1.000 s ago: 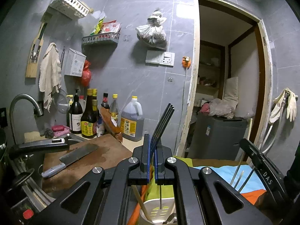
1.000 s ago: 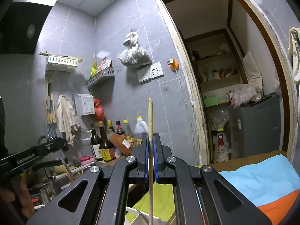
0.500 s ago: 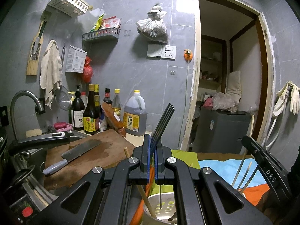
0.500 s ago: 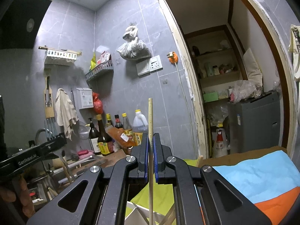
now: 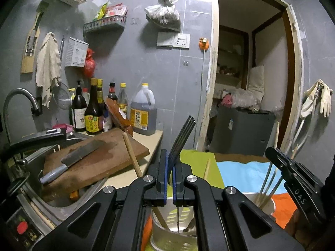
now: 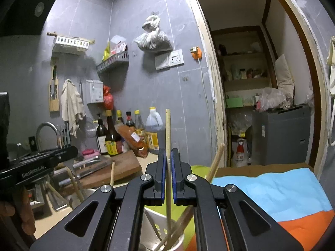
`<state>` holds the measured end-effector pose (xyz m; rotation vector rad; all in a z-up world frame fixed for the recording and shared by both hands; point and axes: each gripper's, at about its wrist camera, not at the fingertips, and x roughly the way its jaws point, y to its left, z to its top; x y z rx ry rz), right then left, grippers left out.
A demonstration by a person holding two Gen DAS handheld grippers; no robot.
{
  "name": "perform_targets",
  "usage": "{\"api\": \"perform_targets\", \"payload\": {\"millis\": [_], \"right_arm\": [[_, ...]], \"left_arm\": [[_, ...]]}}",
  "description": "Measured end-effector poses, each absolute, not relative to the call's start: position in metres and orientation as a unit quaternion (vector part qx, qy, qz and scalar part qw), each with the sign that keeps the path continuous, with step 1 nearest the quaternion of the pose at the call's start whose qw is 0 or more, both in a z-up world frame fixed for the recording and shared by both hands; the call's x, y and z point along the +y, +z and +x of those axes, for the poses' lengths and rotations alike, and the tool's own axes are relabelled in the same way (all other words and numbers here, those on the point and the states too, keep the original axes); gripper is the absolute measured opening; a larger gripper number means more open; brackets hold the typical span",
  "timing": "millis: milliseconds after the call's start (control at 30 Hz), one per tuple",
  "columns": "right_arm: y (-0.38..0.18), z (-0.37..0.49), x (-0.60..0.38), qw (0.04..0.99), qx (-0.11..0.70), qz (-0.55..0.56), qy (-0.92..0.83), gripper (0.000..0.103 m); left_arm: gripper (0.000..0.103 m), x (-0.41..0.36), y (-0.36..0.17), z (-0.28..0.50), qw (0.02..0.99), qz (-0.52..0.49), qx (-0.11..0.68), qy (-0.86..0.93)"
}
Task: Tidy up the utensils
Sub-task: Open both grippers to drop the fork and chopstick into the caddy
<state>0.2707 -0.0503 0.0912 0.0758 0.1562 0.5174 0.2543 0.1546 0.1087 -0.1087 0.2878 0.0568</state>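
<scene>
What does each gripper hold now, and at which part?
Left gripper: a dark fork, held on its handle, tines up. Right gripper: a wooden chopstick, held around mid-length.

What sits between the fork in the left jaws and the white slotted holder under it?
Nothing blocks the drop. The dark metal fork hangs handle-down inside the white slotted plastic holder, gripped by the left gripper. A wooden chopstick leans in the holder just to its left, so the fit is tight.
</scene>
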Motion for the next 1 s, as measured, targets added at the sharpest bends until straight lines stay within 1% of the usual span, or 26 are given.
{"api": "perform_targets", "payload": {"millis": [233,333,400,433,467,500,533,700,800,900,933,1000], "right_arm": [[0.083,0.271,-0.049,0.961,0.1,0.026,0.255,0.004],[0.08,0.27,-0.048,0.959,0.114,0.019,0.258,0.005],[0.079,0.269,-0.046,0.959,0.118,0.012,0.258,0.009],[0.079,0.267,-0.045,0.958,0.117,0.009,0.26,0.011],[0.079,0.266,-0.046,0.958,0.115,0.009,0.261,0.015],[0.08,0.264,-0.045,0.958,0.113,0.008,0.262,0.018],[0.081,0.262,-0.046,0.958,0.112,0.007,0.264,0.021],[0.089,0.25,-0.05,0.96,0.089,0.005,0.266,0.023],[0.096,0.246,-0.055,0.962,0.078,0.01,0.262,0.027],[0.102,0.244,-0.061,0.964,0.071,0.015,0.255,0.034],[0.103,0.244,-0.062,0.965,0.07,0.017,0.252,0.038],[0.106,0.242,-0.067,0.967,0.069,0.021,0.245,0.04]], "left_arm": [[0.004,0.15,0.1,0.254,0.985,-0.055,0.164,0.01],[0.011,0.147,0.1,0.252,0.984,-0.047,0.17,0.004],[0.023,0.145,0.101,0.251,0.985,-0.047,0.169,-0.001],[0.026,0.145,0.102,0.249,0.985,-0.048,0.165,-0.005],[0.031,0.145,0.102,0.247,0.986,-0.05,0.162,-0.005],[0.033,0.144,0.104,0.245,0.986,-0.051,0.158,-0.007],[0.034,0.144,0.105,0.244,0.986,-0.053,0.156,-0.009],[0.039,0.143,0.111,0.24,0.987,-0.061,0.15,-0.015],[0.043,0.143,0.115,0.237,0.987,-0.066,0.144,-0.017],[0.045,0.141,0.12,0.233,0.988,-0.068,0.138,-0.019],[0.046,0.14,0.12,0.232,0.988,-0.068,0.136,-0.02],[0.049,0.139,0.122,0.23,0.988,-0.069,0.134,-0.022]]}}
